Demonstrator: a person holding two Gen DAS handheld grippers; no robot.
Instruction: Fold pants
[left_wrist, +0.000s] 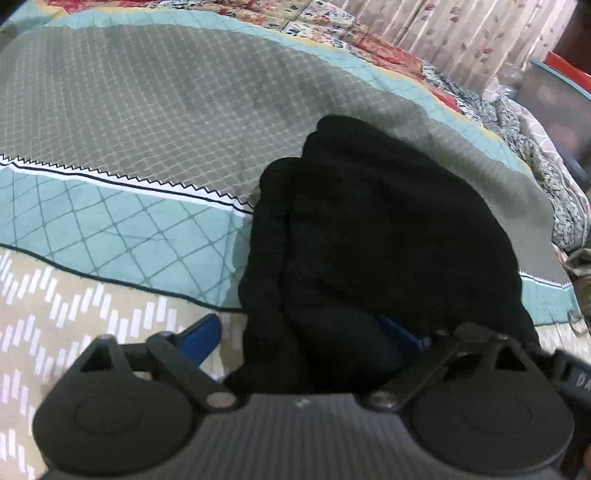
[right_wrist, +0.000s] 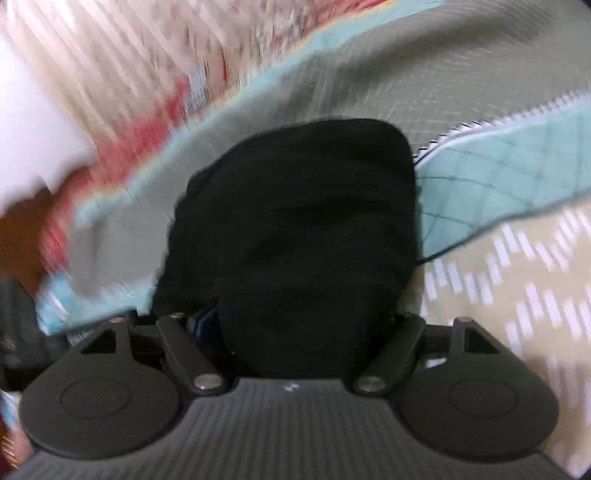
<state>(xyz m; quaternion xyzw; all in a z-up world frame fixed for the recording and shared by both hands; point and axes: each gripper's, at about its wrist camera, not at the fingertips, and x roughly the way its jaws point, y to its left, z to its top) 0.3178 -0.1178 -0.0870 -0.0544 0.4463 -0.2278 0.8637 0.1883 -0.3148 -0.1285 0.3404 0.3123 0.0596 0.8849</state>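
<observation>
The black pants (left_wrist: 369, 240) lie bunched in thick folds on the patterned bedspread (left_wrist: 147, 122). In the left wrist view my left gripper (left_wrist: 306, 347) has the cloth piled between its fingers; one blue fingertip (left_wrist: 201, 336) shows at the left and the other is mostly buried under the fabric. In the right wrist view the pants (right_wrist: 303, 221) fill the centre, and my right gripper (right_wrist: 295, 325) has its fingers hidden by the black cloth heaped over them. The right wrist view is blurred by motion.
The bedspread has grey, teal and beige patterned bands (right_wrist: 517, 280). A floral quilt (left_wrist: 369, 40) lies along the far side, with a curtain (left_wrist: 461, 33) behind. A dark bin with a red rim (left_wrist: 557, 96) stands at the far right.
</observation>
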